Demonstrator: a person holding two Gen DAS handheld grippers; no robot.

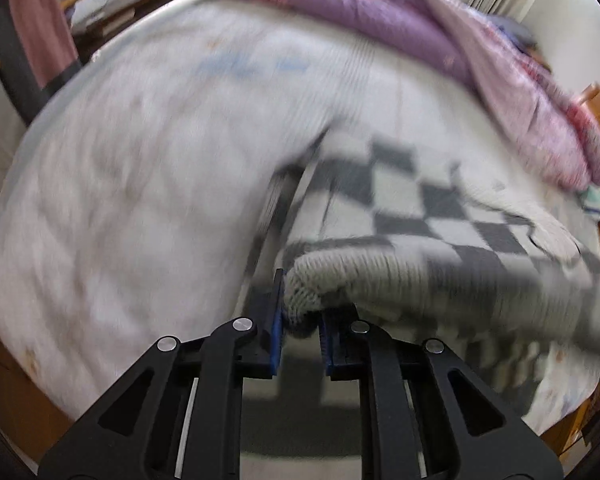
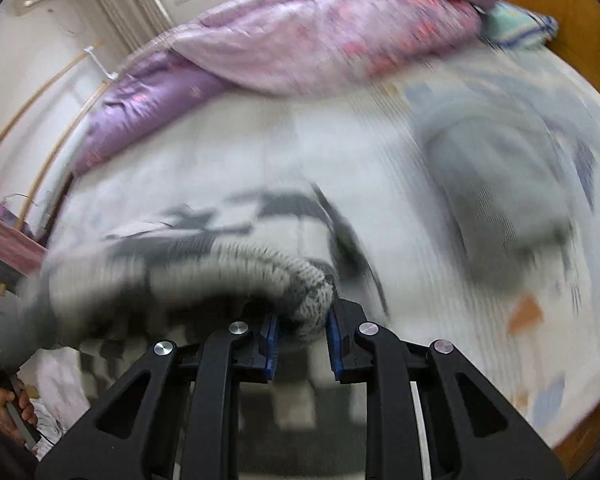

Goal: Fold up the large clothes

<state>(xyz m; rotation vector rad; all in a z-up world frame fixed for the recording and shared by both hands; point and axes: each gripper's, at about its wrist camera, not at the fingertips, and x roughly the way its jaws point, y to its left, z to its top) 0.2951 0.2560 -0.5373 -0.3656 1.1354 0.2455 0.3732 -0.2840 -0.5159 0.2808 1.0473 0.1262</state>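
Over the bed (image 1: pixel 120 184), I had both grippers clamped on one ribbed edge of the checked sweater (image 1: pixel 440 200), lifted clear of the sheet while the rest trailed on the mattress. The left gripper (image 1: pixel 300 312) pinched a thick knitted corner between its blue pads; the right gripper (image 2: pixel 302 320) held the opposite corner the same way. I judged the fold as barely begun: the edge was raised, nothing yet laid over, no creases set. The knit looked heavy, soft and loosely ribbed, grey-and-white squares blurring. A glossy purple quilt (image 2: pixel 300 40) lay bunched beyond; a grey garment (image 2: pixel 500 200) sat apart.
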